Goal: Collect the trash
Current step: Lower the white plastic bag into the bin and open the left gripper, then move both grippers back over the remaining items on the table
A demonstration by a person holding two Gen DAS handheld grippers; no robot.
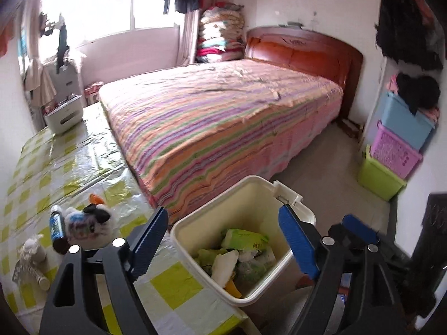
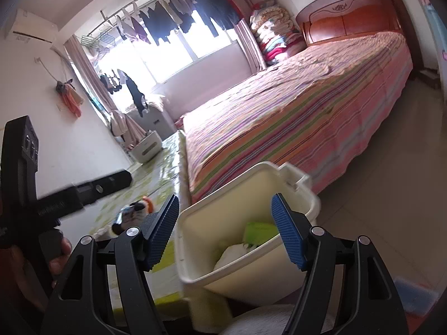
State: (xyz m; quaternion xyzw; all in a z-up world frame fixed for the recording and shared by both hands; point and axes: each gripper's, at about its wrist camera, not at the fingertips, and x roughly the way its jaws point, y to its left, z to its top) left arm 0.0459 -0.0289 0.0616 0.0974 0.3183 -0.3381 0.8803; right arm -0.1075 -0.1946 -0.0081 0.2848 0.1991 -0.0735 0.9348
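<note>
A wide bed (image 1: 223, 117) with a striped pink, orange and green cover fills the room beside a long worktop (image 1: 69, 164) under a glossy yellow-green checked cloth. A cream rectangular plastic bin (image 1: 195, 223) stands at the worktop's edge, holding green and white wrappers (image 1: 243, 240). The left gripper (image 1: 226, 243) hovers over the bin, fingers spread wide, nothing between them. The right gripper (image 2: 226, 234) faces the same bin, fingers apart and empty. Small litter (image 1: 81, 223) lies on the worktop left of the bin.

A lived-in home bedroom: striped bed (image 1: 218, 111), folded quilts (image 1: 220, 33), laundry (image 2: 178, 25) over the window.
</note>
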